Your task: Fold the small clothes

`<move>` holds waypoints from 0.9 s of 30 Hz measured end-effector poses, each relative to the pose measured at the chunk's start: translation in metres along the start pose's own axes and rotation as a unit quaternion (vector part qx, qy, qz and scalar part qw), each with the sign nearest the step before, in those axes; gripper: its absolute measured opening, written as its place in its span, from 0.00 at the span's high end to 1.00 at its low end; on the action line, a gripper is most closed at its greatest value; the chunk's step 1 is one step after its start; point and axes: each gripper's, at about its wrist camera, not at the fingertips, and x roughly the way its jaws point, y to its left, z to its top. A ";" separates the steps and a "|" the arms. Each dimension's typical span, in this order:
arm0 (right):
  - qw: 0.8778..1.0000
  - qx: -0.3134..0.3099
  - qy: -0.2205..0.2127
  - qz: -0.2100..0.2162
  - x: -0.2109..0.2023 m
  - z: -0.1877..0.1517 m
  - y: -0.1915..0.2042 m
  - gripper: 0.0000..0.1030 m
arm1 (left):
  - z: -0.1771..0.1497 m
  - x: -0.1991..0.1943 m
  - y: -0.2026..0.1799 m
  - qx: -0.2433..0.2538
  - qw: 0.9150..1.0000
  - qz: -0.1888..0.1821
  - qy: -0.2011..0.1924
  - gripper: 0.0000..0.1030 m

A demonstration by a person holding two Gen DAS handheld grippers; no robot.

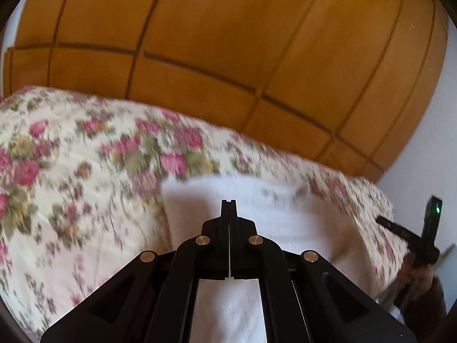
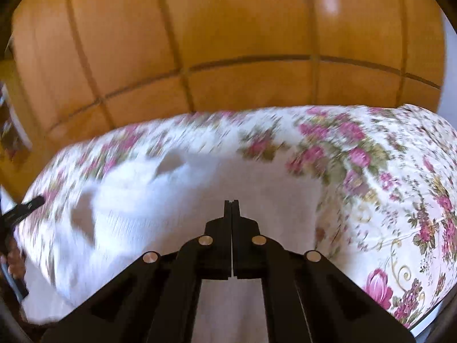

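Observation:
A small white garment (image 1: 257,214) lies on a floral bedspread (image 1: 71,157), blurred by motion. My left gripper (image 1: 229,201) has its jaws pressed together over the garment's near part; whether cloth is pinched between them is hidden. In the right wrist view the same white garment (image 2: 171,200) spreads left and ahead, rumpled with two folds. My right gripper (image 2: 231,202) also has its jaws together above the cloth. The right gripper shows at the right edge of the left wrist view (image 1: 420,245), and the left gripper at the left edge of the right wrist view (image 2: 20,211).
An orange wooden wardrobe (image 1: 228,43) with panelled doors stands right behind the bed (image 2: 228,43). A pale wall (image 1: 422,148) is at the right. The floral bedspread (image 2: 385,185) extends to both sides of the garment.

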 end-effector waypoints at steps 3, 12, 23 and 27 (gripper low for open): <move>1.000 0.018 0.014 -0.009 0.010 0.003 -0.009 1.00 | 0.002 0.008 0.003 0.000 1.000 -0.003 0.013 1.00; 0.993 -0.057 0.085 0.056 0.017 -0.041 0.021 0.61 | -0.061 0.028 -0.034 0.119 0.982 -0.037 0.138 0.51; 0.986 -0.132 0.101 0.001 0.037 -0.071 0.050 0.95 | -0.077 0.031 -0.027 0.104 0.988 -0.011 0.116 0.95; 0.993 -0.096 0.062 0.008 0.009 -0.049 0.035 0.95 | -0.055 -0.004 -0.018 0.054 0.997 -0.032 0.051 0.95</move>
